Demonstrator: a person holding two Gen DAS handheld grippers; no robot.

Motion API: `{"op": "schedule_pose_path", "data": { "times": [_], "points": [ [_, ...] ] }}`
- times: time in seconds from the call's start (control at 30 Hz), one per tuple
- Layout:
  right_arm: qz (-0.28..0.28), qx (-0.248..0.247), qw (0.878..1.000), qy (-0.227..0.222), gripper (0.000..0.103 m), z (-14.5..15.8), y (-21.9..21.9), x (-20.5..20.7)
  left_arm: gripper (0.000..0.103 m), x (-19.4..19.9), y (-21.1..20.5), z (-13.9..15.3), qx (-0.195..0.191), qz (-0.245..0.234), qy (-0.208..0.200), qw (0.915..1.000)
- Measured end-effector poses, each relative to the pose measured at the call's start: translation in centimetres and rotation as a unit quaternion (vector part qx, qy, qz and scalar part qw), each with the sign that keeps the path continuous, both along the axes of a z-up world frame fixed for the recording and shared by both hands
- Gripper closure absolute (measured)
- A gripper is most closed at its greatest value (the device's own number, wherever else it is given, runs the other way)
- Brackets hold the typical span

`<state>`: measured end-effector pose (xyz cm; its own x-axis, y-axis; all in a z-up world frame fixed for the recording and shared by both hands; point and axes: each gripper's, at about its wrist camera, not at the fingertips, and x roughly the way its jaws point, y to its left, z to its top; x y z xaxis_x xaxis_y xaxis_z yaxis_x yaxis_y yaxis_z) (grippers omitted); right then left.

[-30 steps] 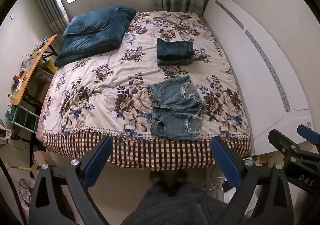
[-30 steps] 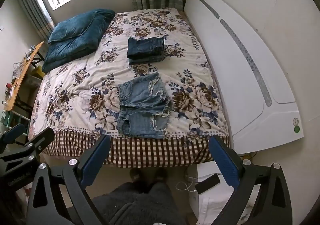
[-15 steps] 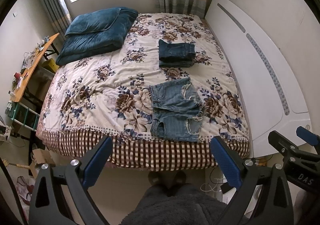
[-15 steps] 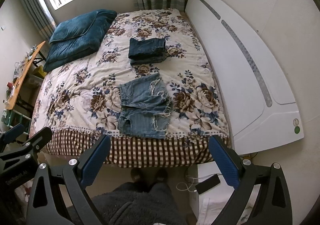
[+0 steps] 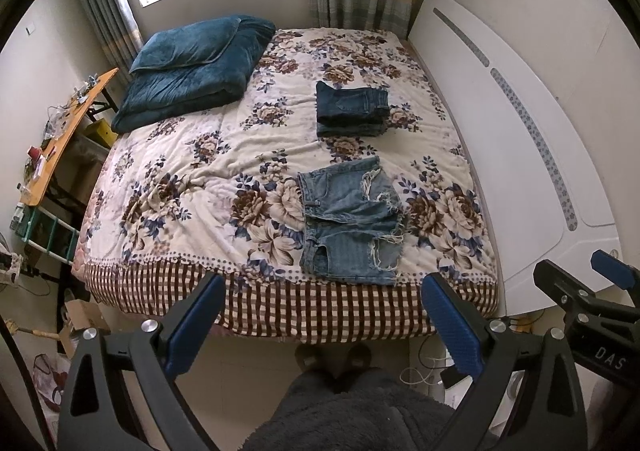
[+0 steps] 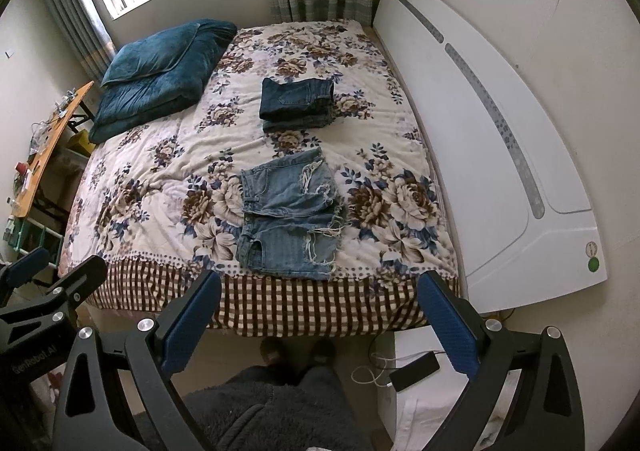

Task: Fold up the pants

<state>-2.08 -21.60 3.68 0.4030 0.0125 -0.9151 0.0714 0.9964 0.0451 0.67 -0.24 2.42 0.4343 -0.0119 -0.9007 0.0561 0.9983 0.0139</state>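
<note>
Light blue frayed denim shorts [image 5: 349, 219] lie near the front edge of the floral bed [image 5: 192, 187], partly bunched; they also show in the right wrist view [image 6: 287, 213]. Dark blue folded pants [image 5: 351, 109] lie behind them, also in the right wrist view [image 6: 297, 103]. My left gripper [image 5: 322, 325] is open and empty, held well back from the bed above the floor. My right gripper [image 6: 318, 321] is open and empty too, level with the left one.
A folded teal quilt [image 5: 192, 69] lies at the bed's back left. A white headboard [image 5: 516, 155] stands along the right. A cluttered wooden desk [image 5: 60, 139] is at the left. A phone on a white stand [image 6: 414, 371] and the person's feet [image 6: 296, 351] are below.
Both grippers have tilted slightly so the bed sits a bit lower in view. The clothes have not moved and both grippers stay open.
</note>
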Motion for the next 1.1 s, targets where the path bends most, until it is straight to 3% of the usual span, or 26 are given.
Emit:
{"op": "schedule_pose_path", "data": {
  "times": [1.1],
  "points": [
    [0.001,-0.001,1.0,-0.002,0.003,0.03,0.0,-0.3,0.003,-0.08,0.15,0.71,-0.005,0.004,-0.005,1.0]
  ]
}}
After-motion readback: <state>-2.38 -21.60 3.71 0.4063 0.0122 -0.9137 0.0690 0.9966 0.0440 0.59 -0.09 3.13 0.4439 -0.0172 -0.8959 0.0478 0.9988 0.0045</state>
